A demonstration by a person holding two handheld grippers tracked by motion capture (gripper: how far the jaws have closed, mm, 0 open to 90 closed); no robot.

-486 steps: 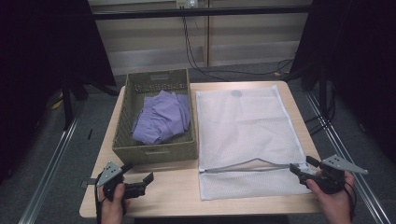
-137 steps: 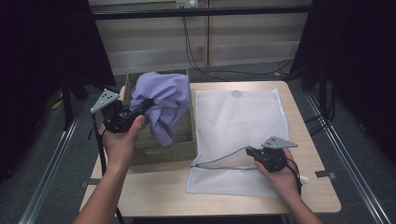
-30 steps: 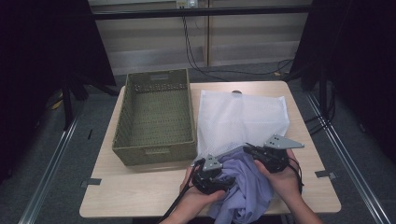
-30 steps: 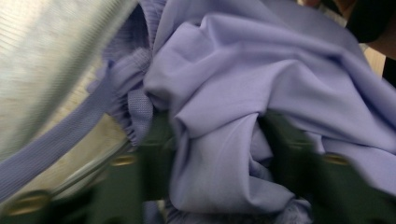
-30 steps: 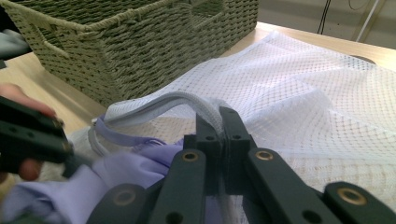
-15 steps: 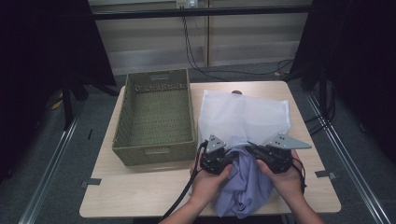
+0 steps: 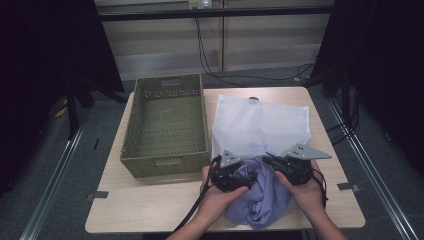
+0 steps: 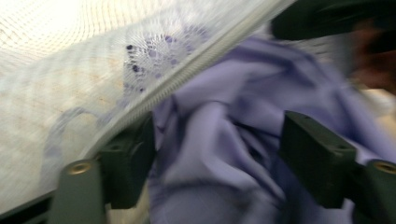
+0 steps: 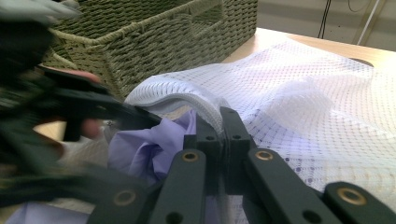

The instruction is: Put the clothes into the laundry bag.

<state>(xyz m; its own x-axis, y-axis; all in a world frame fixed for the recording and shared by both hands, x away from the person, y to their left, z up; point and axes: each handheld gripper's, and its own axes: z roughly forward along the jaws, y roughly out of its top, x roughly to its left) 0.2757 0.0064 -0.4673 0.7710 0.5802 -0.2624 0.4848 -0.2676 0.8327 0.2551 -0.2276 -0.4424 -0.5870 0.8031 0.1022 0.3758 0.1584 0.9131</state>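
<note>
The soft, floppy purple shirt (image 7: pixel 260 192) lies half inside the mesh laundry bag (image 7: pixel 262 125) on the bench (image 7: pixel 150 200), so it should bunch easily; the right hand-held gripper (image 9: pixel 219 126) pinches the bag's zipper edge tight, and the left hand-held gripper (image 8: pixel 215 154), whose jaws have just been opening, stands wide around a fold, a good place to grab.

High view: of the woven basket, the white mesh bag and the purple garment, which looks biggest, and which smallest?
1. Woven basket
2. White mesh bag, close to the basket; part of it is bunched up, so the order is unsure
3. Purple garment, crumpled and partly tucked into the bag

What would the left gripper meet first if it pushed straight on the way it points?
Probably the purple cloth, bunched between the left gripper's open jaws, with the mesh bag's zipper edge just beyond; depth is blurred.
</note>
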